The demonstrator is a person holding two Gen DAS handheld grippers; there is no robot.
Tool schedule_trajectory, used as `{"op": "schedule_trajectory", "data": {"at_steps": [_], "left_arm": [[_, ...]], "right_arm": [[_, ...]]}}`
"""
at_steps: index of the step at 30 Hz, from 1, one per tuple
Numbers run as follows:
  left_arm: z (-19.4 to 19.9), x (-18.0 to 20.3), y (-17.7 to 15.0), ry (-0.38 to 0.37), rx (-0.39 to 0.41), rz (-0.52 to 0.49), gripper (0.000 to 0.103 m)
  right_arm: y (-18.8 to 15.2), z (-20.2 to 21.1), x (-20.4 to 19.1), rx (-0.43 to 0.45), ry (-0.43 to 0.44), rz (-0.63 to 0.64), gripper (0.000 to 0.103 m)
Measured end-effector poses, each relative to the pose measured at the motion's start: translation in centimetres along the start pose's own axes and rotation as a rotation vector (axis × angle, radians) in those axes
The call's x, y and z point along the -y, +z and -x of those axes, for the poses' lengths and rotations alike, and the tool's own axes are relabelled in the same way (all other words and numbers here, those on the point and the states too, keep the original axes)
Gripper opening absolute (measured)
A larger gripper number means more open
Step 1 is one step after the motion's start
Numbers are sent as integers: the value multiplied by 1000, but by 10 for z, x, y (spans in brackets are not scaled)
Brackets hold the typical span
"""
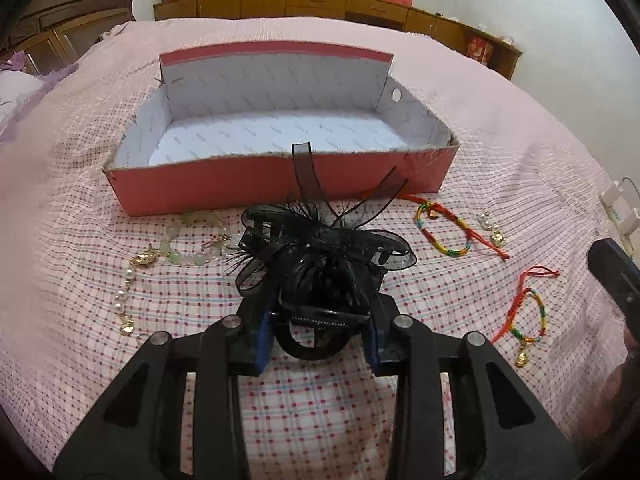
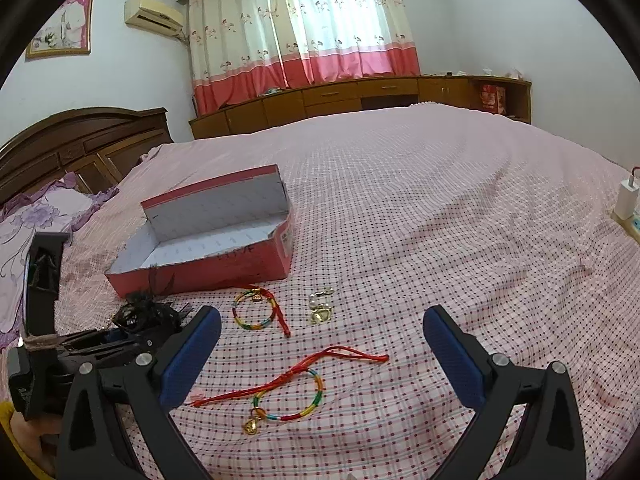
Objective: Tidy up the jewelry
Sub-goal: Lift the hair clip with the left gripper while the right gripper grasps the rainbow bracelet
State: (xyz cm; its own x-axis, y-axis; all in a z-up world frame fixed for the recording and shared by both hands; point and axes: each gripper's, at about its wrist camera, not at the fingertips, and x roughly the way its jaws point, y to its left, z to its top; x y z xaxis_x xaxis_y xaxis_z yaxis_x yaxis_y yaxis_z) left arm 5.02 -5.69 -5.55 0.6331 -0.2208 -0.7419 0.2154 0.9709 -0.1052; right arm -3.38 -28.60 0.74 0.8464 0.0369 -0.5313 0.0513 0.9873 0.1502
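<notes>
Two jaws of the left gripper (image 1: 322, 326) pinch the black hair clip (image 1: 320, 248), ribbons pointing toward the empty red box (image 1: 280, 188); right gripper (image 2: 320, 344) jaws spread.

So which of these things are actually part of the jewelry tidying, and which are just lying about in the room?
Part of the job:
- red box, open
- black feathered hair clip, between the left hand-held gripper's pads
- two rainbow cord bracelets
- pearl chain
- jade bead bracelet
- pearl-and-gold charm

Just lying about:
- floral pillow
- white charger
</notes>
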Motion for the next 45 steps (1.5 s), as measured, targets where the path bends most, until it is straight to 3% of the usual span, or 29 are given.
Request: {"op": "schedule_trajectory", "data": {"at_steps": [8, 13, 21, 29, 34, 40, 42, 45], "left_arm": [[36, -15, -2, -5, 57, 30, 28], [57, -30, -4, 16, 97, 46, 28], [69, -46, -3, 42, 133, 77, 28], [68, -54, 0, 51, 151, 82, 28], [64, -57, 4, 49, 152, 94, 28], [61, -57, 4, 46, 146, 97, 28], [61, -58, 4, 44, 145, 98, 28], [62, -57, 4, 44, 147, 98, 28]], "right_arm": [[3, -5, -18, -20, 23, 29, 102], [8, -16, -34, -41, 62, 63, 95], [14, -57, -56, -141, 128, 93, 67], [12, -99, -63, -236, 73, 152, 50], [9, -119, -56, -290, 45, 146, 46], [5, -130, -51, -324, 27, 130, 22], [5, -131, -51, -327, 23, 132, 9], [5, -130, -54, -318, 27, 139, 7]]}}
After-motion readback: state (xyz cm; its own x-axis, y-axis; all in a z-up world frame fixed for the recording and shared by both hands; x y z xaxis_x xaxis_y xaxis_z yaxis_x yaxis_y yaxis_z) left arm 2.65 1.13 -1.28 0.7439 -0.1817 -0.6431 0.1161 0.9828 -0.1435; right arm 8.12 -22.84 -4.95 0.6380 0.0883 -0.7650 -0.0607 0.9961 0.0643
